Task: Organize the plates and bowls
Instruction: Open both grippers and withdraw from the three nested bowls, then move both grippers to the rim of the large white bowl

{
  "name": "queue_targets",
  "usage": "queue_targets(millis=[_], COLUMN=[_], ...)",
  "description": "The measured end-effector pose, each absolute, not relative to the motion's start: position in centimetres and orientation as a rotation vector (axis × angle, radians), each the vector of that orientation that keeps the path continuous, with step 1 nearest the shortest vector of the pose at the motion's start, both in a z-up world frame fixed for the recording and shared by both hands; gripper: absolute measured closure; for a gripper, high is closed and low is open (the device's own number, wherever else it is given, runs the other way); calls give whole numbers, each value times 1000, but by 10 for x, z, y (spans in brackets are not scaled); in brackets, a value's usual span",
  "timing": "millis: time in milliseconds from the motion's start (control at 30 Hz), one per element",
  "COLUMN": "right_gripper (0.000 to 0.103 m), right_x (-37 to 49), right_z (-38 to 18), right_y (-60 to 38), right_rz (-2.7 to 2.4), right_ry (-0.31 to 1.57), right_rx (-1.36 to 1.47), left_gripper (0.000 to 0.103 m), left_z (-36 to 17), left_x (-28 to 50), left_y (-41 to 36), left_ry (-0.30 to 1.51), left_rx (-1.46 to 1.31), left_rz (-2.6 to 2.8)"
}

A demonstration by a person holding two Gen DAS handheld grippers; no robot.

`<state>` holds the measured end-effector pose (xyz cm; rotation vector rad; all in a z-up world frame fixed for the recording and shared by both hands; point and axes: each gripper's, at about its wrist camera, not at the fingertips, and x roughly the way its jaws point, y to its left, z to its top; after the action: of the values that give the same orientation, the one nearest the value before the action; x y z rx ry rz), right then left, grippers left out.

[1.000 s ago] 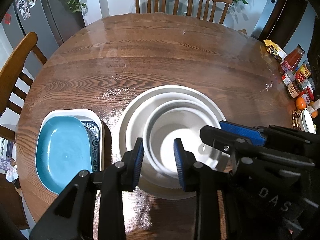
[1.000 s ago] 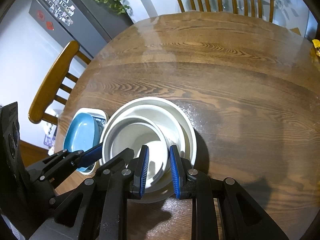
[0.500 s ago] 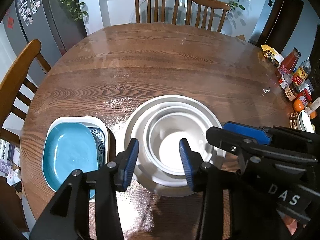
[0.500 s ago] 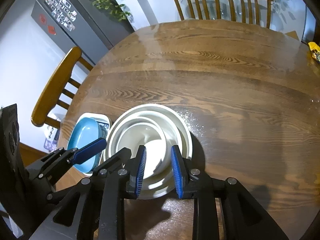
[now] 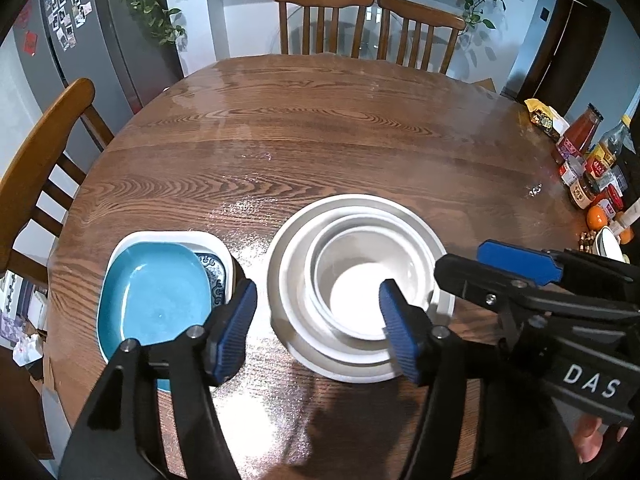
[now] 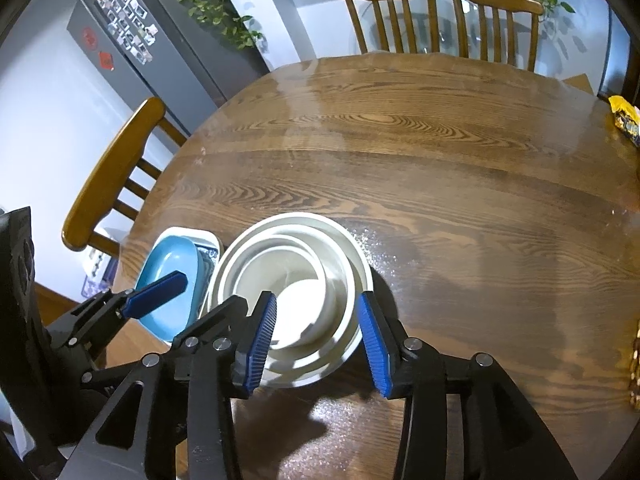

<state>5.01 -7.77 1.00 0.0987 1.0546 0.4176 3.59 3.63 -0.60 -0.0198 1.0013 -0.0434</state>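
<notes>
A nest of white bowls (image 5: 360, 280) (image 6: 296, 292) sits on a white plate on the round wooden table (image 5: 320, 140). To its left a blue oval dish (image 5: 154, 296) (image 6: 172, 276) lies in a white patterned rectangular dish (image 5: 216, 252). My left gripper (image 5: 318, 328) hovers above the near rim of the stack, its jaws opening, with nothing pressed between the blue pads. My right gripper (image 6: 316, 340) hangs over the same stack's near side, jaws also opening and gripping nothing. It shows in the left wrist view at the right (image 5: 520, 264).
Sauce bottles, jars and oranges (image 5: 592, 176) crowd the table's right edge, with a yellow snack packet (image 6: 626, 120) behind them. Wooden chairs stand at the far side (image 5: 324, 20) and at the left (image 5: 40, 152). A grey fridge (image 6: 132, 40) stands beyond.
Both grippers' jaws have spread wider apart. Both cameras have drawn back a little from the white stack, which now looks smaller and sits unmoved.
</notes>
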Motion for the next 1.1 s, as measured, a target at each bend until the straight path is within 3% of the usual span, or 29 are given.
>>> queue_targets(millis=[200,733,833,1100], right_gripper=[45,43,43,43], right_x=[47,45,46,46], right_z=[11,8,7,4], right_y=[-79,-94,-96,-100], right_rz=[416,393,395,395], right_ry=[1052,1083,1088,1103], right_rx=[81,79,88,96], left_gripper=[27,19,8,8], left_z=[-6,-9,-13,-15], left_x=[33,21,20,12], left_y=[41,59,63,83], left_ry=[1010,1059,1084,1105], left_rx=[-28,-94,-124,-219], left_rz=[-20,19,28,48])
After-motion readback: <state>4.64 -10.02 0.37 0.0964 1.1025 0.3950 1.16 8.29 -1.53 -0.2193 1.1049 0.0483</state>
